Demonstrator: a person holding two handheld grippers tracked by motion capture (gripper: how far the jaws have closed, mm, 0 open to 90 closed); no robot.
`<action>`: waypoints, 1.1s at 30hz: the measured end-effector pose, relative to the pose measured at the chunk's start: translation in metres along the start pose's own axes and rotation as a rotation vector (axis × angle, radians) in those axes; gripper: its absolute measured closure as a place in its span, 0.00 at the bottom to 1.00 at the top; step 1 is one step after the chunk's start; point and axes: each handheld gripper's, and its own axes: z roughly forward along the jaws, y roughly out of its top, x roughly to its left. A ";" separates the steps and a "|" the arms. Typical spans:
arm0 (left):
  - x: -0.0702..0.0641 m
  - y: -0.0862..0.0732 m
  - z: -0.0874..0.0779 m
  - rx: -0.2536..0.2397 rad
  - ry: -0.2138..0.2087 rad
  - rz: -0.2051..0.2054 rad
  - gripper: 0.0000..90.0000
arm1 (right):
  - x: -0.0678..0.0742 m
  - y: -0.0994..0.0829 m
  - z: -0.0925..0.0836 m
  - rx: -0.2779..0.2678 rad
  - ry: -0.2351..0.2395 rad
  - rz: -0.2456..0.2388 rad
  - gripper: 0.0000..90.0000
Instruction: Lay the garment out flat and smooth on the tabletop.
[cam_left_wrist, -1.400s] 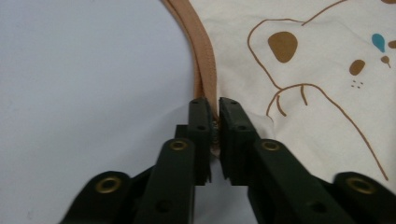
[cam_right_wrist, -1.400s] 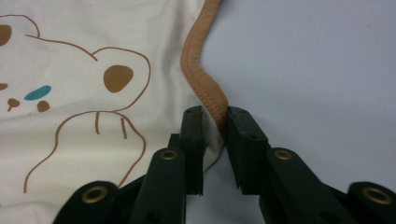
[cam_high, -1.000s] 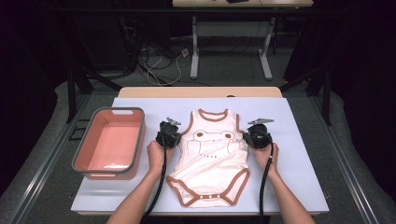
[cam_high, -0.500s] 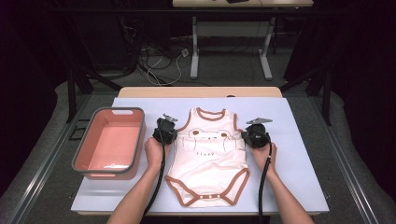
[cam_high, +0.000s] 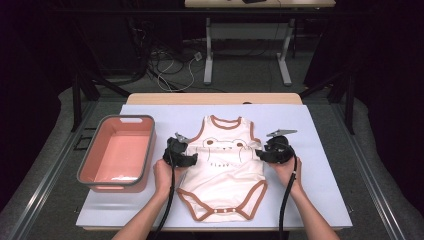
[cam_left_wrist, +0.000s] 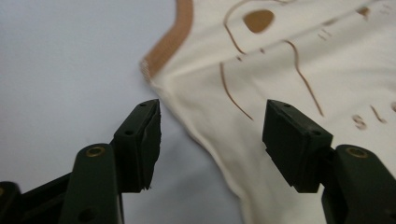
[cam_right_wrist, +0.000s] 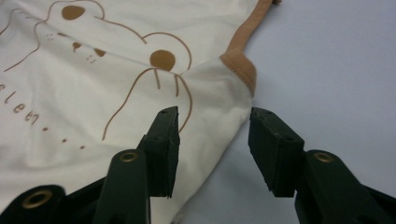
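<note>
Lying flat, bodysuit (cam_high: 225, 165), side seams between each hand-held gripper's parted jaws

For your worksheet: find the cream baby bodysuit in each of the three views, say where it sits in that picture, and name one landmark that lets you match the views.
High view: the bodysuit lies flat mid-table, between the two grippers.
Left gripper view: it fills the upper right, its side edge running between the open jaws.
Right gripper view: it fills the left, its side edge between the open jaws.
Shared landmark: the brown-trimmed armhole corner, beside the printed frog face.
</note>
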 end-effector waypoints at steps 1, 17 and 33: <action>-0.002 -0.003 -0.003 -0.003 -0.014 -0.001 0.39 | 0.002 -0.001 -0.002 0.009 0.008 -0.004 0.57; -0.015 -0.050 -0.044 -0.012 -0.163 0.062 0.27 | 0.028 -0.026 -0.034 0.061 0.080 -0.079 0.51; -0.020 -0.081 -0.072 0.003 -0.211 0.122 0.30 | 0.045 -0.055 -0.061 0.091 0.118 -0.128 0.60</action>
